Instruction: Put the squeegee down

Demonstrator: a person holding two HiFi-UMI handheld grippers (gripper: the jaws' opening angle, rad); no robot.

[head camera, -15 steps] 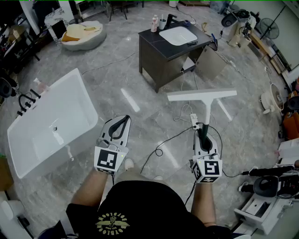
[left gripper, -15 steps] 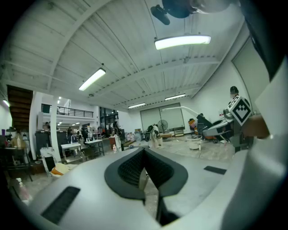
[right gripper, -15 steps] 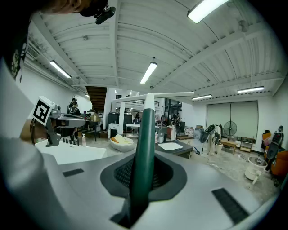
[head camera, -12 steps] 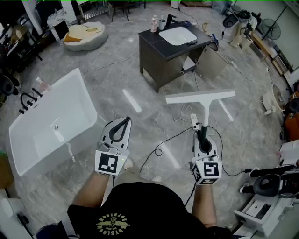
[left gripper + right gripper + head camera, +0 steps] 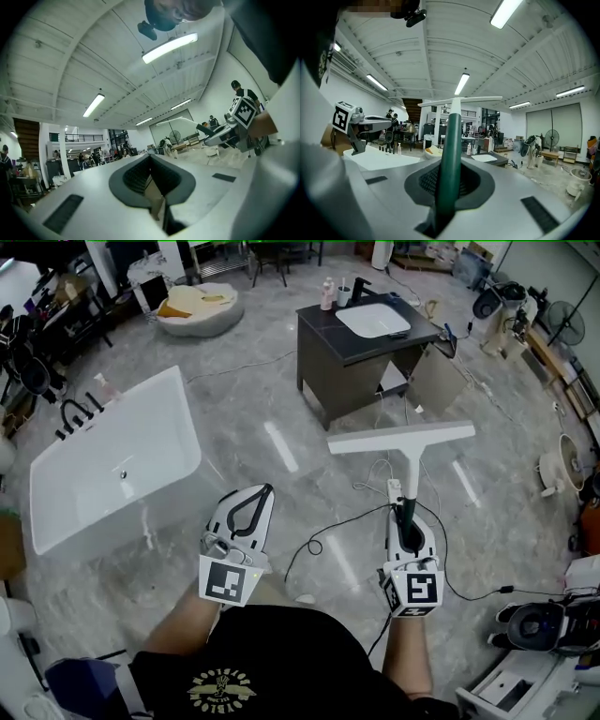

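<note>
Squeegee [image 5: 403, 439] in the head view is a white T: long flat blade on top, white shaft, dark green grip at the bottom. It's held out over the grey marble floor [image 5: 234, 399] by the right gripper [image 5: 406, 512]. Nothing in the left gripper [image 5: 258, 495]. The shirt logo [image 5: 223, 688] is too small to read, same for the bottles [image 5: 327, 292] on the vanity [image 5: 347, 381].

Left gripper view: the 2 jaws sit pressed together with nothing between them, and the squeegee blade shows faintly off to the right.

Right gripper view: jaws clamped on the green grip, whose bottom end is tucked out of sight between them. The blade spans the top.
</note>
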